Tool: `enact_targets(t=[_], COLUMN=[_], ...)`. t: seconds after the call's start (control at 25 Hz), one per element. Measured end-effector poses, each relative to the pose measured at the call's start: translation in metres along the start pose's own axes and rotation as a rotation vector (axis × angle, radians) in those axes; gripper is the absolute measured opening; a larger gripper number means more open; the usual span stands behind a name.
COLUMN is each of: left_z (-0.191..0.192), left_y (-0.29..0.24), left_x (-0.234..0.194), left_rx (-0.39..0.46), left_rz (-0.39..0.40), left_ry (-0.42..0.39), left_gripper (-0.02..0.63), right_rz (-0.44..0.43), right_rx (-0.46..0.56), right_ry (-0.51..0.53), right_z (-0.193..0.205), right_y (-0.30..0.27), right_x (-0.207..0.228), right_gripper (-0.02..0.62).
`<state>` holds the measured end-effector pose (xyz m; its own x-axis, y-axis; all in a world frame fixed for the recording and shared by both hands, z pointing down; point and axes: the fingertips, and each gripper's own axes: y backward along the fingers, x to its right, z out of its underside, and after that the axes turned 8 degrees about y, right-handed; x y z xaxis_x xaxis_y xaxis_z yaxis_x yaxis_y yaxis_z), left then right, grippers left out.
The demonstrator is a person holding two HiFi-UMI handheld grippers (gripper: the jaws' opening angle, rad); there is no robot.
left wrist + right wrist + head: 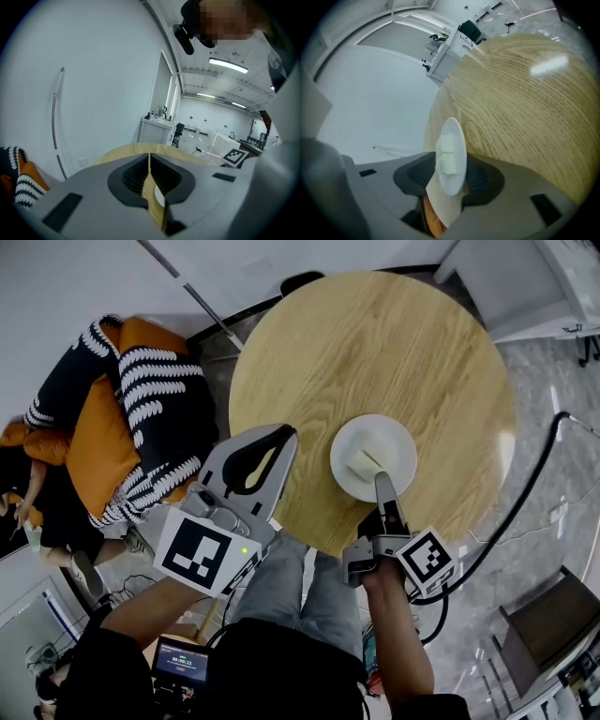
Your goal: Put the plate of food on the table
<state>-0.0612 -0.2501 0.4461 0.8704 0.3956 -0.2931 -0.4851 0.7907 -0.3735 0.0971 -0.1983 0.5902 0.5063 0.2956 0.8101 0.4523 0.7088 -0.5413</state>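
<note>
A white plate (398, 451) with a pale block of food (364, 465) rests on the round wooden table (375, 343), near its front edge. My right gripper (380, 479) reaches over the plate's near rim. In the right gripper view the plate (453, 125) and the food (447, 157) stand between the jaws, which are apart with a gap beside the rim, so this gripper is open. My left gripper (286, 434) hovers at the table's left front edge, a little way from the plate. Its tips meet with nothing between them (150, 161).
A sofa with orange and black-and-white striped cushions (122, 418) stands left of the table. A black cable (534, 474) runs down the right side over the marble floor. White furniture (525, 277) sits at the far right, and a dark seat (544, 624) at the lower right.
</note>
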Motion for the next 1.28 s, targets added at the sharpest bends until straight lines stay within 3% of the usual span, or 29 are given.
enact_targets(t=[0.16,0.28,0.44,0.6,0.72,0.96,1.28], left_z=[-0.001,0.0,0.001,0.003,0.004,0.004,0.004], left_y=[0.001,0.001,0.005,0.006,0.005,0.006,0.004], left_x=[-0.001,0.0,0.001,0.0,0.0,0.007,0.008], left_rx=[0.002,-0.001,-0.005,-0.004,-0.006,-0.01,-0.007], left_rz=[-0.003,-0.001,0.0,0.0,0.001,0.01,0.018], left_ry=[-0.004,-0.006,-0.005,-0.007,-0.009,-0.011,-0.012], left_gripper=[0.018,0.018,0.018,0.018,0.018,0.018,0.018], right_rz=[0.015,0.078,0.153,0.18,0.167,0.217,0.201], right_rx=[0.004,0.014,-0.009,0.018,0.023,0.015,-0.009], right_ry=[0.072,0.176,0.264,0.357,0.466,0.712,0.666], right_z=[-0.002,-0.005,-0.003,-0.007,-0.009,-0.01,-0.008], right_y=[0.001,0.004,0.006,0.008,0.007,0.013,0.011], right_x=[-0.002,0.002,0.01,0.014,0.009,0.005,0.013], right_gripper=[0.186,0.197,0.285,0.313,0.375,0.4,0.402])
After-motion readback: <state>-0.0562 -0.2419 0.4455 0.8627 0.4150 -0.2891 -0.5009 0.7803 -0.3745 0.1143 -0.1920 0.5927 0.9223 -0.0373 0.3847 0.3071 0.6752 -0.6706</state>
